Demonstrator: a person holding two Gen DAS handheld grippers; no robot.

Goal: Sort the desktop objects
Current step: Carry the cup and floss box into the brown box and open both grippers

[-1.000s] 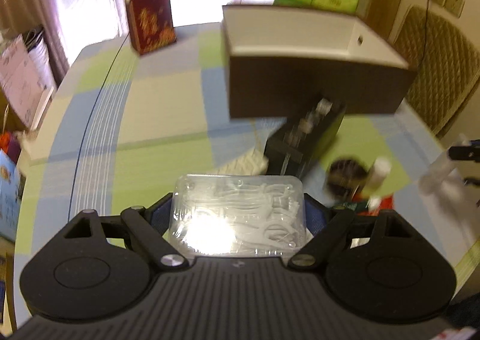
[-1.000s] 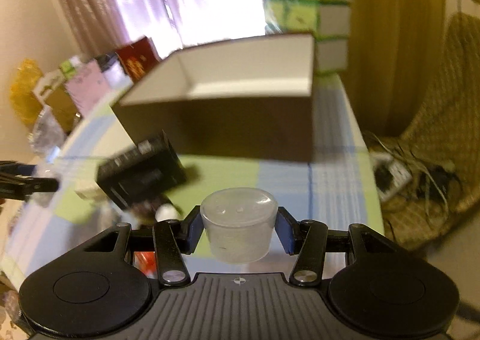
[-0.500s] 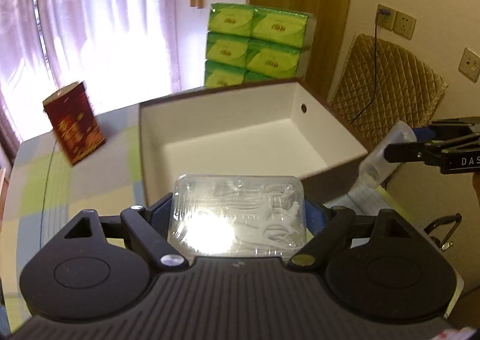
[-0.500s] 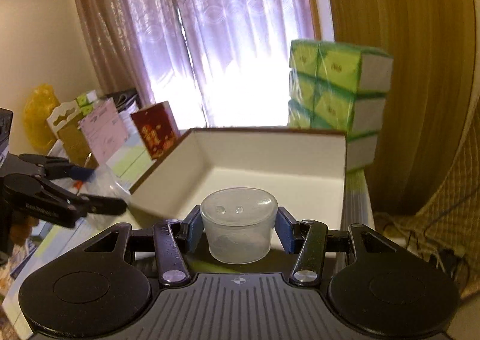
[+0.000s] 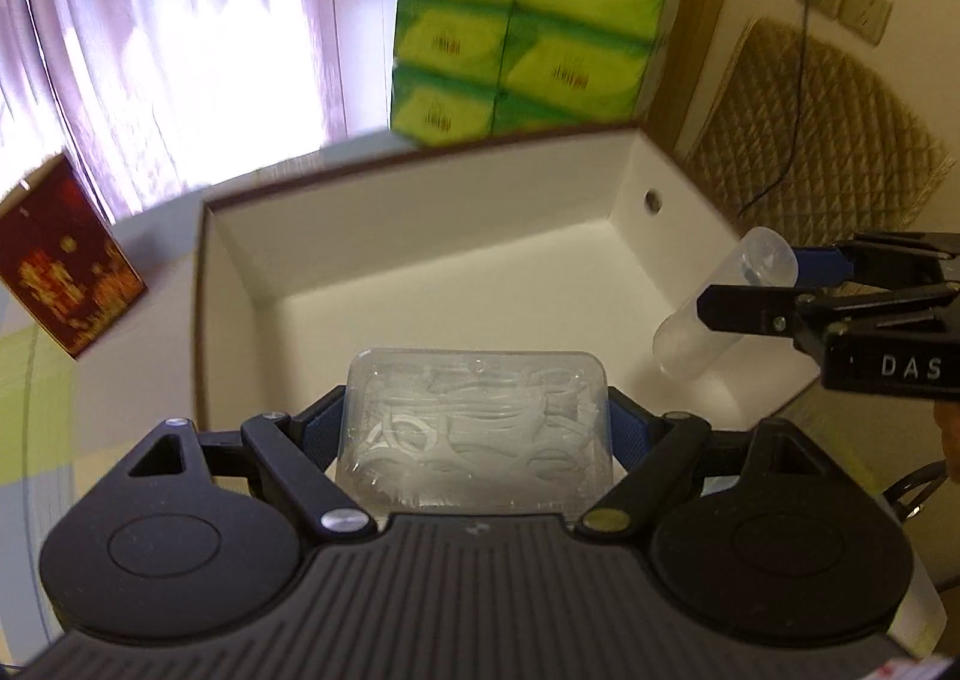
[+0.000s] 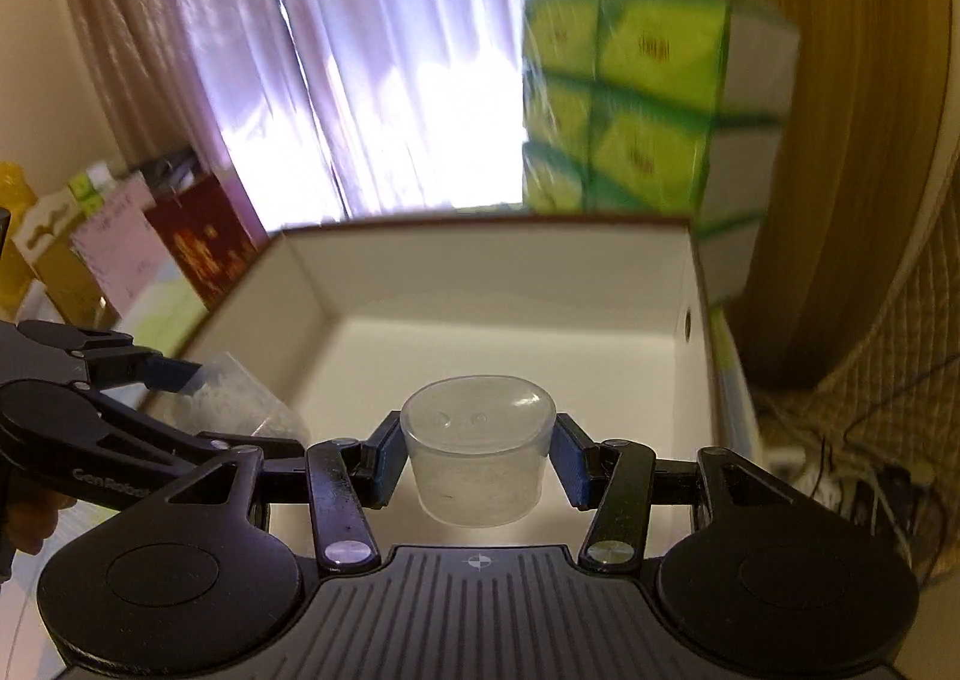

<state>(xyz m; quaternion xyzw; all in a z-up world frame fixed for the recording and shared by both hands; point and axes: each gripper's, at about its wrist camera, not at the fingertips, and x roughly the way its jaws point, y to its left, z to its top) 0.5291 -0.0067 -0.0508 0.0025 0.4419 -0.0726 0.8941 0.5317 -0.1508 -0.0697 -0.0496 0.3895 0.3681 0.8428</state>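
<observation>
both of my hands are carrying their loads in over the white box (image 5: 456,284): a second ago i was looking at its dark outer wall from the worktop side, and now its bare white floor is filling both views.

my left jaws (image 5: 477,428) are gripping the clear floss pick case (image 5: 477,428) by its two short ends, so its long axis is running across from pad to pad and its flat lid is facing up toward my camera. it is hanging just inside the box's near wall, off the floor.

my right jaws (image 6: 477,467) are clenching the clear plastic cup (image 6: 477,458) across its sides. its closed end is pointing forward and down into the box, and its long axis is lying along my fingers, tilted. it is hovering over the box's near right part, close to the wall with the round hole (image 5: 652,198).

i am holding both things above the floor, i judge, so they clear the rim before i let go. the green tissue packs (image 5: 528,26) are standing just behind the box, and the red carton (image 5: 63,266) to its left.
</observation>
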